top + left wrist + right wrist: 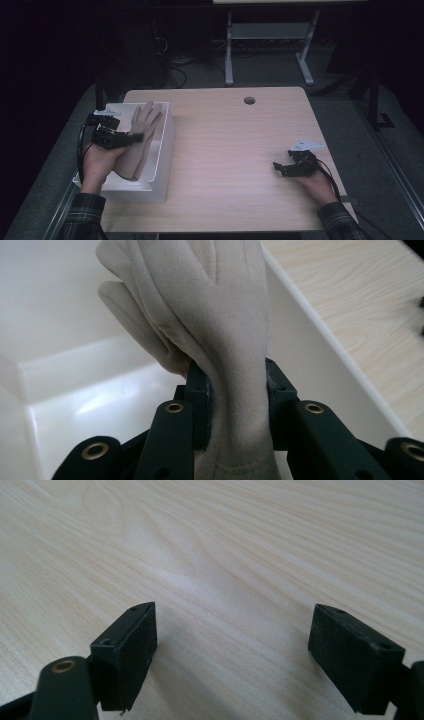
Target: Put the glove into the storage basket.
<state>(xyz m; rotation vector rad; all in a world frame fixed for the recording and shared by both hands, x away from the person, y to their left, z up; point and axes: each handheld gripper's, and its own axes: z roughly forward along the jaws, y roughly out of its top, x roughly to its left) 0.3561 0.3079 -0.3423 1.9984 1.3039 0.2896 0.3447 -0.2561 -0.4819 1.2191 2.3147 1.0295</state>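
step: soft beige fabric glove (225,330) is clamped at mid-length by left claw (235,405), held over white smooth-walled bin (162,150) | progress: judged midway, release into bin pending | right claw (283,169) is held apart, idle on pale woodgrain worktop (235,145)

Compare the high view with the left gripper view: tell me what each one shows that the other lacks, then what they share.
High view alone: the whole light wooden table, the person's two hands and plaid sleeves, the right gripper resting on the tabletop with its fingers apart and nothing between them, and the dark floor with a desk frame beyond.

Left gripper view alone: the close detail of the black fingers pressing both sides of the glove's narrow wrist part.

Both: the beige fabric glove, the white rectangular plastic bin beneath it, and the left gripper clamped on that glove.
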